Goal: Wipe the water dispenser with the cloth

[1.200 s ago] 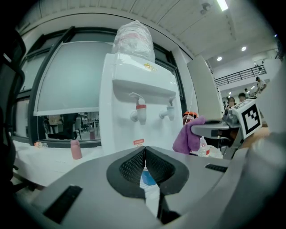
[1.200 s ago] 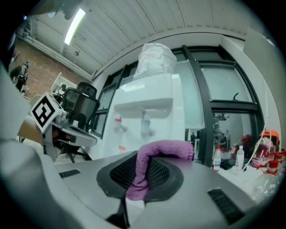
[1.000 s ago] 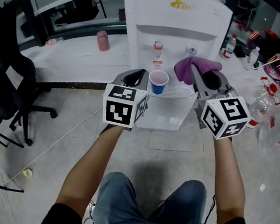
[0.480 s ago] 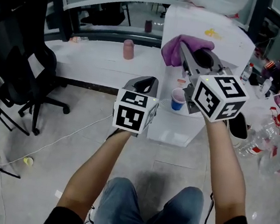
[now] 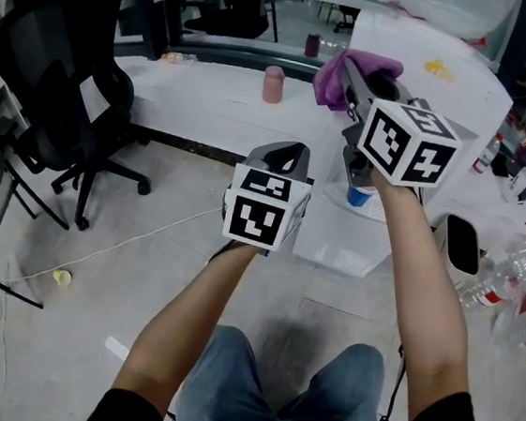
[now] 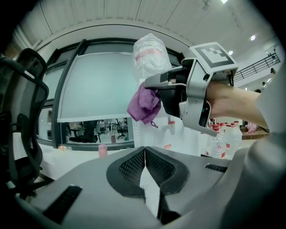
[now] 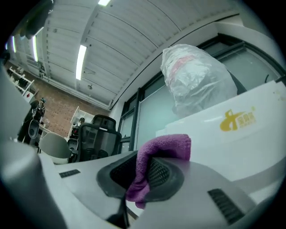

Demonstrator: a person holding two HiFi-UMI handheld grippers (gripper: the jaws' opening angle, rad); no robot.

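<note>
The white water dispenser (image 5: 458, 76) stands ahead, with a bag-wrapped bottle (image 7: 196, 76) on top. My right gripper (image 5: 349, 73) is raised near the dispenser's upper left front and is shut on the purple cloth (image 5: 333, 76). That cloth (image 7: 154, 161) bunches between the right jaws just short of the white front panel (image 7: 250, 134). My left gripper (image 5: 286, 157) hangs lower, to the dispenser's left, shut with nothing between its pads (image 6: 134, 167). A blue-and-white cup (image 5: 361, 193) sits on the drip tray, partly hidden by my right forearm.
A black office chair (image 5: 60, 87) stands at the left. A white counter (image 5: 201, 94) with a pink cup (image 5: 274, 83) runs behind. Plastic bottles (image 5: 510, 280) and a white bin (image 5: 460, 244) lie to the right. A cable (image 5: 127, 241) trails over the floor.
My right gripper has lifted the cloth from tap height to the dispenser's upper front. The head view has swung left. The left gripper stays low and shut.
</note>
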